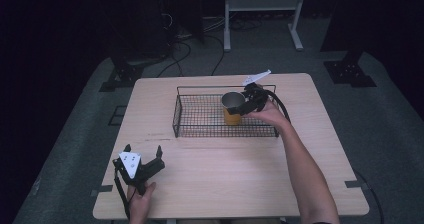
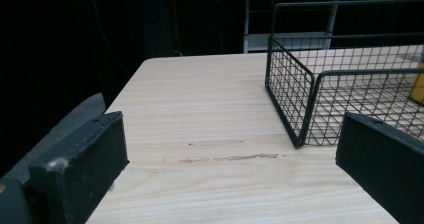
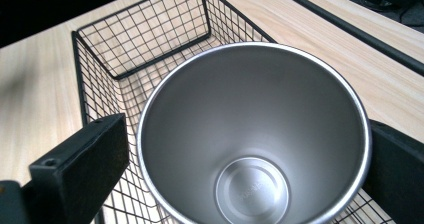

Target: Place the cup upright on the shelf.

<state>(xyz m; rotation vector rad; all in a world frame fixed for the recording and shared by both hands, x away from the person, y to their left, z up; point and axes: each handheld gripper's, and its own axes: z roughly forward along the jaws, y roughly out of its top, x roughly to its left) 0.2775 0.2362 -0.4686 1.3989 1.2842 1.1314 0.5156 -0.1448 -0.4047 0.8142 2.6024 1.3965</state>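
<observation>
Left hand-held gripper (image 1: 143, 150) sits near the table's (image 1: 225, 184) front-left corner, jaws spread wide, holding nothing. Farther back, the right hand-held gripper (image 1: 243, 105) has its jaws either side of the yellow steel cup (image 1: 232, 107), upright inside the wire basket (image 1: 200, 129).

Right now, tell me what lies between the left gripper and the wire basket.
Bare tabletop in the high view: nothing between the left gripper and the wire basket.

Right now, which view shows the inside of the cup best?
The right gripper view: it looks straight down into the cup, its steel wall and empty bottom in plain sight. The high view shows the cup small in the wire basket; the left gripper view catches a yellow sliver at the edge.
</observation>
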